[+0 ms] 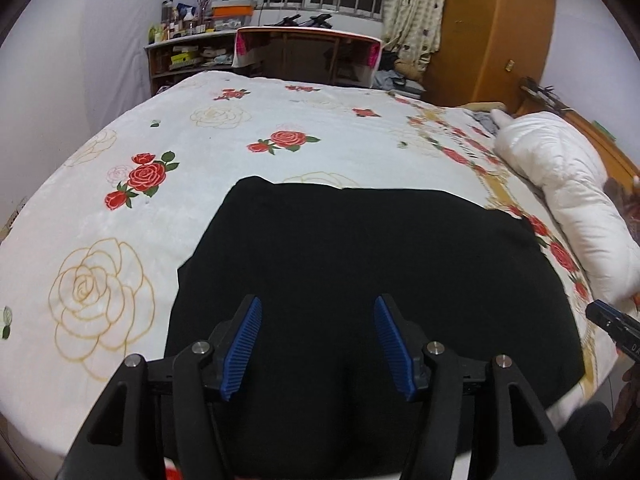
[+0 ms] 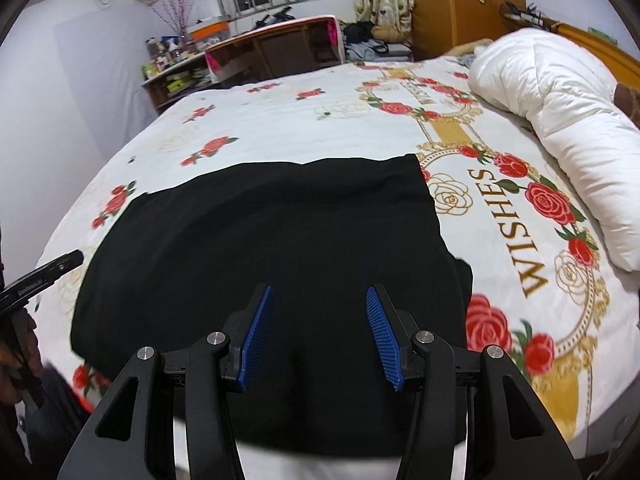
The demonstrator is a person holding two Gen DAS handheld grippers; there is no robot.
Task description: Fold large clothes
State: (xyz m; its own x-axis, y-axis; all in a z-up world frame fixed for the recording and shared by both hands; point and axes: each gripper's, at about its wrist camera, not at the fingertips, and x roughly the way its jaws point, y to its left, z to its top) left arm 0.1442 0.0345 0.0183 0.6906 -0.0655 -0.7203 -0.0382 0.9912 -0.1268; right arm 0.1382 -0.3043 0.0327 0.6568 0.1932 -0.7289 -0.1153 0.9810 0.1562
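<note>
A black garment lies flat and folded on the near part of a rose-patterned bedspread; its far edge is straight. My left gripper hovers over its near half, blue pads apart with only the flat cloth showing in the gap. In the right wrist view the same garment lies under my right gripper, which is also open and holds nothing. Each gripper shows at the edge of the other's view: the right one and the left one.
A rolled white duvet lies along the right side of the bed. Beyond the bed's far edge stand a cluttered shelf, a desk and an orange wardrobe. The bedspread is bare beyond the garment.
</note>
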